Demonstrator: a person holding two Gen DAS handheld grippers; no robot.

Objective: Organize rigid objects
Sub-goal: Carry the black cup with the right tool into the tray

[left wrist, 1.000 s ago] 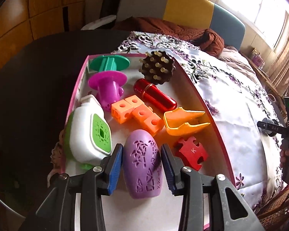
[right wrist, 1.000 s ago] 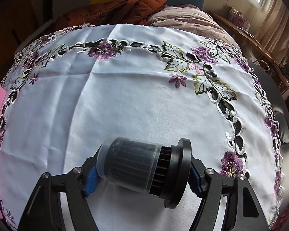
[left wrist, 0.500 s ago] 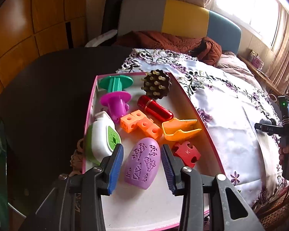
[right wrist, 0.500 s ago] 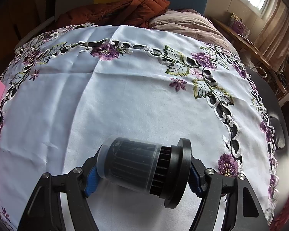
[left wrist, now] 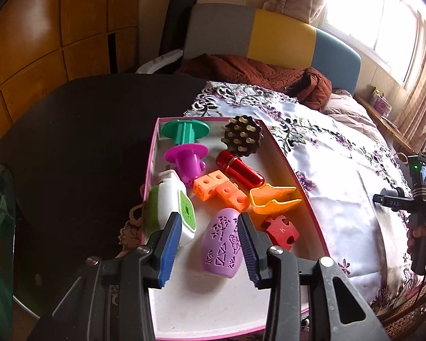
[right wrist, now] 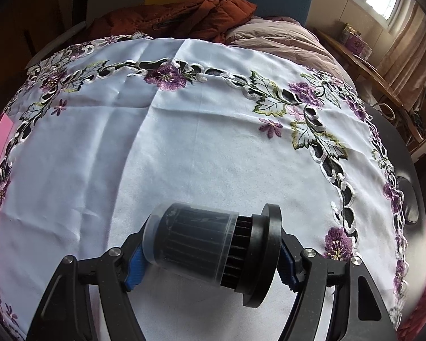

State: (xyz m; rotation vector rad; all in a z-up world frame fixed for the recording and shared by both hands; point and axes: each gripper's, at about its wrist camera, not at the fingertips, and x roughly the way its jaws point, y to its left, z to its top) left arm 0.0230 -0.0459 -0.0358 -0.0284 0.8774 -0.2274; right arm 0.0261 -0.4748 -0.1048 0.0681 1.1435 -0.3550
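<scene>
A pink-rimmed box (left wrist: 281, 153) with a white floor holds several toys. Among them are a purple egg-shaped shell (left wrist: 220, 244), a white and green case (left wrist: 170, 204), a red puzzle piece (left wrist: 281, 231), orange cubes (left wrist: 220, 190) and orange tongs (left wrist: 272, 197). My left gripper (left wrist: 210, 251) hangs open above the purple shell, its blue pads clear of it. My right gripper (right wrist: 211, 258) is shut on a black ribbed cylinder (right wrist: 201, 244) with a clear cap and a wide flange, held sideways over the white embroidered tablecloth (right wrist: 184, 156).
Farther back in the box lie a green spool (left wrist: 184, 132), a magenta spool (left wrist: 187, 159), a brown studded ball (left wrist: 242, 139) and a red tube (left wrist: 238, 169). The dark round table (left wrist: 71, 142) shows left of the box. A brown jacket (left wrist: 255, 74) lies on the chair behind.
My left gripper has risen and drawn back from the box, so the toys look smaller; the purple shell stays on the box floor. The right gripper keeps still with the black cylinder.
</scene>
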